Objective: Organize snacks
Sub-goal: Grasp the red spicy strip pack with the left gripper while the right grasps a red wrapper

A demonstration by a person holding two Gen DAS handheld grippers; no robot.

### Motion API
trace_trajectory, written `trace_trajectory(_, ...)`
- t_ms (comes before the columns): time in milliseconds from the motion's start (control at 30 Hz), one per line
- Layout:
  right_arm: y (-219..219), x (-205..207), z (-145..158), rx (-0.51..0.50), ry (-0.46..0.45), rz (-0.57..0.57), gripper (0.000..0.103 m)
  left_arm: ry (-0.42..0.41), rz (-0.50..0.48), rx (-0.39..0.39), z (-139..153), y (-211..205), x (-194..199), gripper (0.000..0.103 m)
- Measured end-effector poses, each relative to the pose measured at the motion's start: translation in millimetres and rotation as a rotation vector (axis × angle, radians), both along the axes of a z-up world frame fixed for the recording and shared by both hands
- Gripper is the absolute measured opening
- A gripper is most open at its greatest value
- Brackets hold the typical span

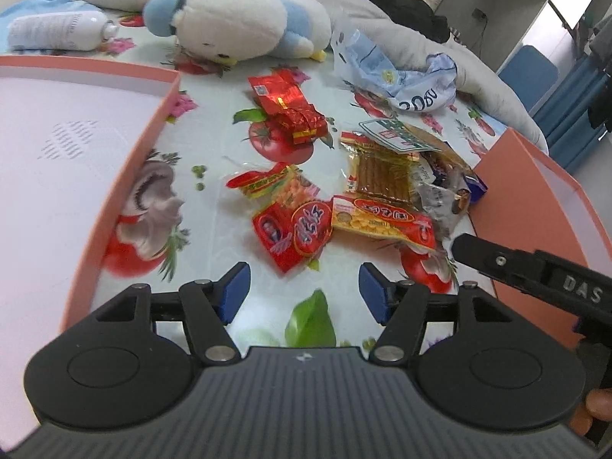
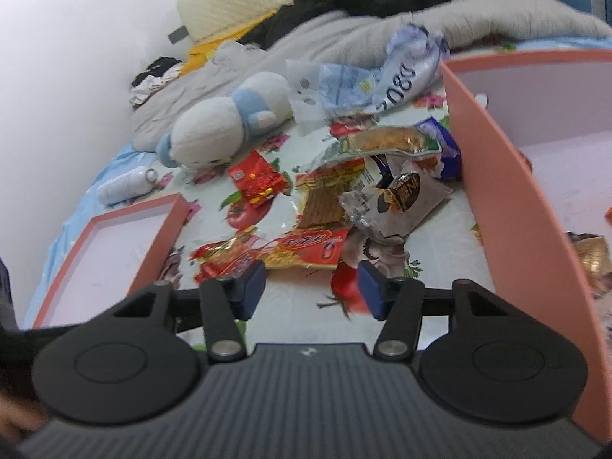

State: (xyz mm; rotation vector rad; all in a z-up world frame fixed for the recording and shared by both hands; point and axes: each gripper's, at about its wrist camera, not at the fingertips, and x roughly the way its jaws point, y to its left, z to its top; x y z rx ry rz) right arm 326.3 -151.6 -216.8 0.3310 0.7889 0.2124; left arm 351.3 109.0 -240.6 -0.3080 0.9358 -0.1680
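Note:
Snack packets lie in a heap on the flowered cloth between two pink boxes. My left gripper (image 1: 304,287) hangs open just short of a red packet (image 1: 292,229), with nothing between its pads. Beside that packet lies a yellow-and-red packet (image 1: 382,223), and behind it a packet of brown sticks (image 1: 378,172). My right gripper (image 2: 311,285) is open over the cloth, right before the yellow-and-red packet (image 2: 306,248); one of its fingers (image 1: 482,254) shows in the left wrist view. A silver-and-brown wrapper (image 2: 397,199) lies further back. The right box (image 2: 508,199) holds a few snacks (image 2: 589,256).
The left pink box (image 1: 164,114) shows a bare white inside. Shiny red packets (image 1: 287,107) lie further back. A white-and-blue plush toy (image 1: 237,19), a white bottle (image 1: 57,30), a crumpled plastic bag (image 1: 401,76) and a grey blanket (image 2: 344,38) border the far side.

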Motion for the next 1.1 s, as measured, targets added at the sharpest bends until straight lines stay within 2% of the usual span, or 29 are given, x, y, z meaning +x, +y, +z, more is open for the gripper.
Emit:
trace_trajectory(167,-5,23,-18,0.057,0.025,-0.023,0.057,-0.020,0.013,0.034,-11,-3,16,0.067)
trace_trajectory(267,-5,31,-28,0.066,0.048,-0.031,0.057,-0.043,0.016,-0.001,-16,0,18,0.066)
trace_trajectory(433,-2,42,-40,0.107,0.064,-0.009,0.056,-0.055,0.039,-0.021,-23,2,23,0.052)
trace_trajectory(467,-1,44,-41,0.115,0.070,-0.006,0.053,-0.054,0.046,-0.029,-23,3,24,0.045)
trace_trajectory(500,0,46,-43,0.118,0.072,-0.001,0.041,-0.050,0.054,-0.040,-24,4,25,0.035)
trace_trajectory(600,3,48,-42,0.109,0.069,0.013,0.020,-0.050,0.070,-0.072,-27,7,26,0.026)
trace_trajectory(800,4,38,-30,0.115,0.040,0.031,0.010,-0.056,0.082,-0.093,-25,8,17,0.022)
trace_trajectory(1100,6,1,-9,0.119,0.030,0.061,0.005,-0.058,0.108,-0.111,-13,17,-24,0.015)
